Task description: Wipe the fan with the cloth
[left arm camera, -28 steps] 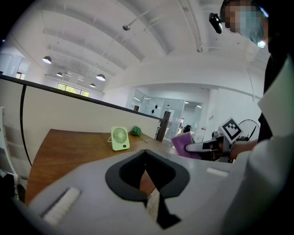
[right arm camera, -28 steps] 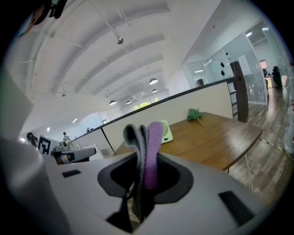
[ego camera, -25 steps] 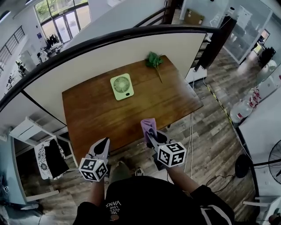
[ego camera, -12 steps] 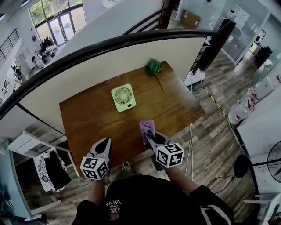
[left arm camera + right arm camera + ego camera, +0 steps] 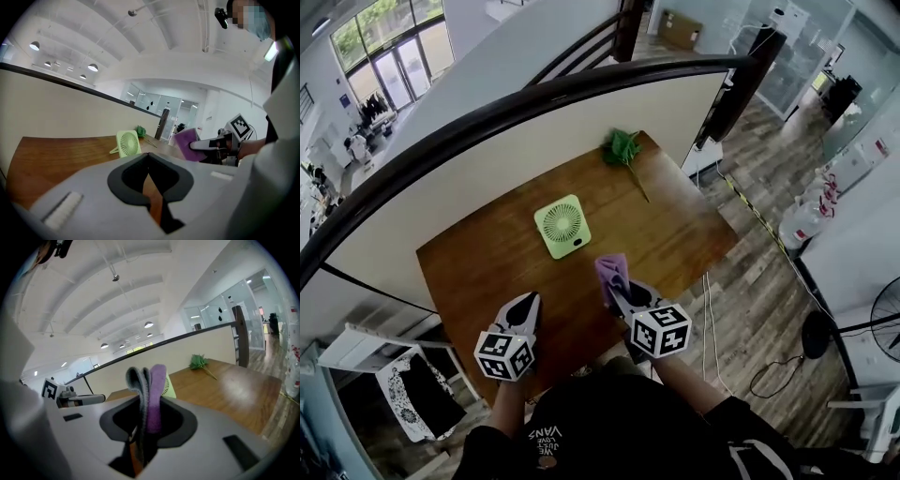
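A small light-green fan stands near the middle of the brown wooden table. It also shows in the left gripper view as the fan, and its edge peeks out behind the cloth as the fan. My right gripper is over the table's near edge, shut on a folded purple-and-grey cloth, which sticks up between the jaws as the cloth. My left gripper is shut and empty at the near edge, left of the fan and short of it. Its jaws meet with nothing between them at the gripper.
A green leafy sprig lies at the table's far right corner. A cream partition with a black top rail curves behind the table. A white rack stands at the lower left; cables and a floor fan are at the right.
Both grippers have moved forward, from in front of the table to over its near edge. The table and fan now lie closer to them. The cloth stays in the right gripper.
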